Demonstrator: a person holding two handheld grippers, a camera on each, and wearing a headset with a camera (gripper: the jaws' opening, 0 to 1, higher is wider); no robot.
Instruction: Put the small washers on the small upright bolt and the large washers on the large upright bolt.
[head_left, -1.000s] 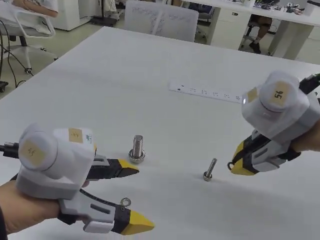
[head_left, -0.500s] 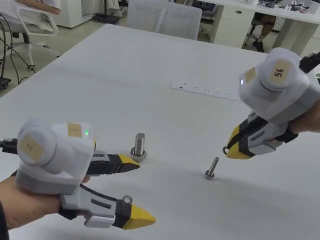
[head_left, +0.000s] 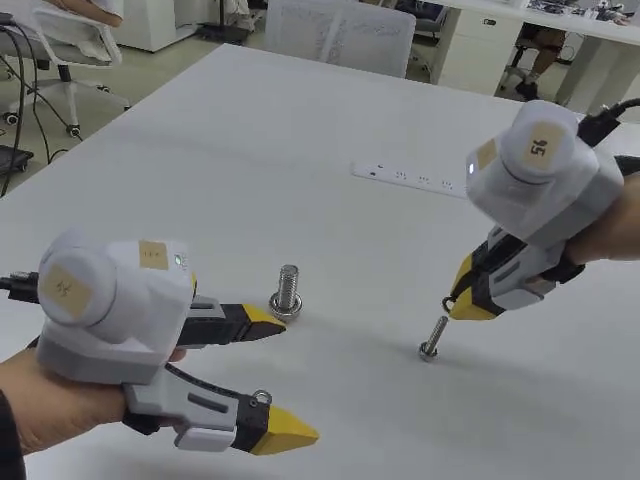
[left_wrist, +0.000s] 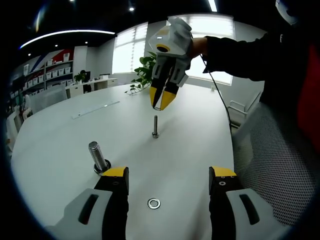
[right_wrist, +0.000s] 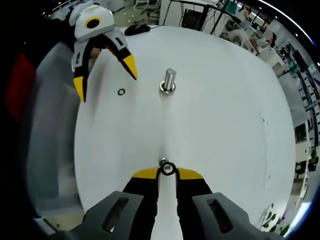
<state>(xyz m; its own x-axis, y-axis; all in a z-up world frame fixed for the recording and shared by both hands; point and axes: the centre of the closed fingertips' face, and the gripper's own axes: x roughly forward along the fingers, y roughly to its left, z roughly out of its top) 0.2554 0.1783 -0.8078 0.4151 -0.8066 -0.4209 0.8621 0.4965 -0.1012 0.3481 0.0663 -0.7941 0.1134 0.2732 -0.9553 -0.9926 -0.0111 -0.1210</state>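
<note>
While the right gripper, jaws pinched shut on a small washer, hangs just above the small bolt, and the left gripper gapes wide around a loose washer on the table near the large bolt, we judge it best to centre the hole over the bolt tip before letting go.

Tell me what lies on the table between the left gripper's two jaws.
A loose washer lies flat on the white table between the open jaws, touching neither, as the left gripper view shows.
</note>
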